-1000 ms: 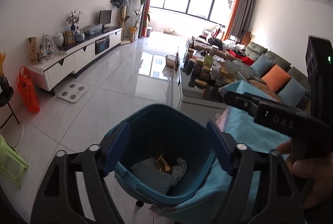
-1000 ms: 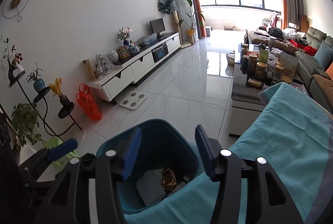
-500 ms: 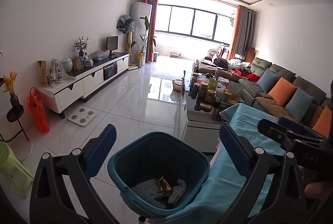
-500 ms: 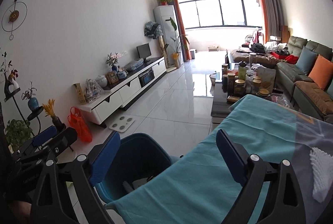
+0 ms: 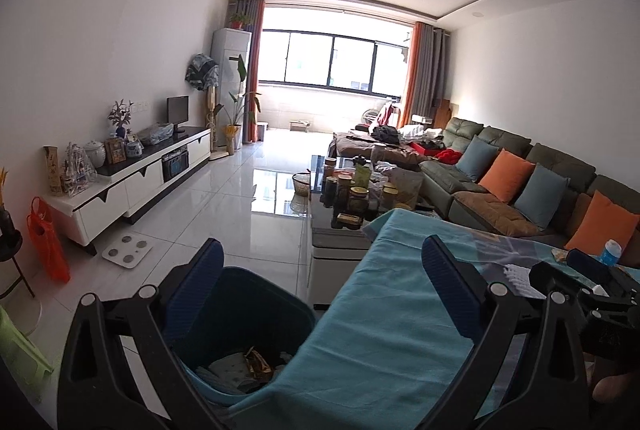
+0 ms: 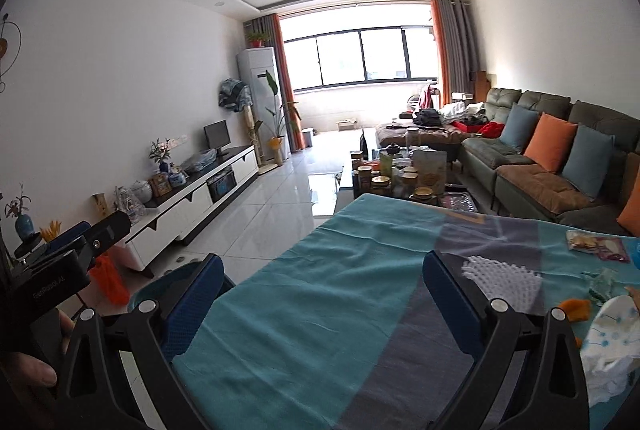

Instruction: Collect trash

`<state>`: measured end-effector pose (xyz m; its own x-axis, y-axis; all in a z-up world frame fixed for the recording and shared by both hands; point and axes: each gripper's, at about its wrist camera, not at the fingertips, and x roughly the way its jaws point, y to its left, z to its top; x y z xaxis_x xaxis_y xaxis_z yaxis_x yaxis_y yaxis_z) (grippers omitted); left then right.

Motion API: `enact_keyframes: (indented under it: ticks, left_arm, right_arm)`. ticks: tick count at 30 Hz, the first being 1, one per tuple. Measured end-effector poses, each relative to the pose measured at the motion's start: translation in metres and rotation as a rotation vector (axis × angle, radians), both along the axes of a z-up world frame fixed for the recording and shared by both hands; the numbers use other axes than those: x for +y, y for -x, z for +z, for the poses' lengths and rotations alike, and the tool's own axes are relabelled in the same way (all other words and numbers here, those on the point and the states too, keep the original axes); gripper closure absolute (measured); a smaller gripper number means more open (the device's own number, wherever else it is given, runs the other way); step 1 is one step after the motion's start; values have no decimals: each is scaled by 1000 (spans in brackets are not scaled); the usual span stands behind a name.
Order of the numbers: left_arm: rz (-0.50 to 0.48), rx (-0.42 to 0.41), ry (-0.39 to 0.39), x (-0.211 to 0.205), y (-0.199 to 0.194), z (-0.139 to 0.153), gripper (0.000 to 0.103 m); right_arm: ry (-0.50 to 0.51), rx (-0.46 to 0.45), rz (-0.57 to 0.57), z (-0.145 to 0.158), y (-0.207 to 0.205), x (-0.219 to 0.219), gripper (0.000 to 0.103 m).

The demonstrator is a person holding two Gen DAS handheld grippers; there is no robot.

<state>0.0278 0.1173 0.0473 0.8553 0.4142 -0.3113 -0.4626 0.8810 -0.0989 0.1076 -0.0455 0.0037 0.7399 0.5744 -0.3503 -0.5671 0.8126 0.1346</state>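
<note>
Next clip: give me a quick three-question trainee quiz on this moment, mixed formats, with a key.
1. True or false: the left gripper is holding a wrapper.
2. Where is the bin? A) on the table B) on the floor beside the table's cloth C) on the sofa
3. Fill in: the white foam net lies just past the right gripper's ___ finger.

Key: 1 false, both grippers are open and empty; 2 B; 3 right.
</note>
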Motion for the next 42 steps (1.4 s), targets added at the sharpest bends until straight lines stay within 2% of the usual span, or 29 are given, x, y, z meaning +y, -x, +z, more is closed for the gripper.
enact_keyframes:
  ticks: [12, 16, 24, 30, 42]
  left_arm:
    - [-241, 35, 1, -97, -29, -15, 6]
    - [-301, 50, 2, -113, -35, -21, 6]
    - [-387, 53, -3, -138, -48, -27, 6]
    - [-417, 61, -5, -139, -49, -29, 6]
    - [-501, 81, -14, -160, -60, -38, 6]
  right_arm:
    - [16, -62, -194, -2, 31, -81, 7]
    - [28, -63, -255, -3, 41, -102, 7]
    - [54, -41, -366, -13, 55, -132, 7]
    - [66, -44, -429, -17, 65, -149, 7]
    - [64, -58, -508, -13, 68, -176, 7]
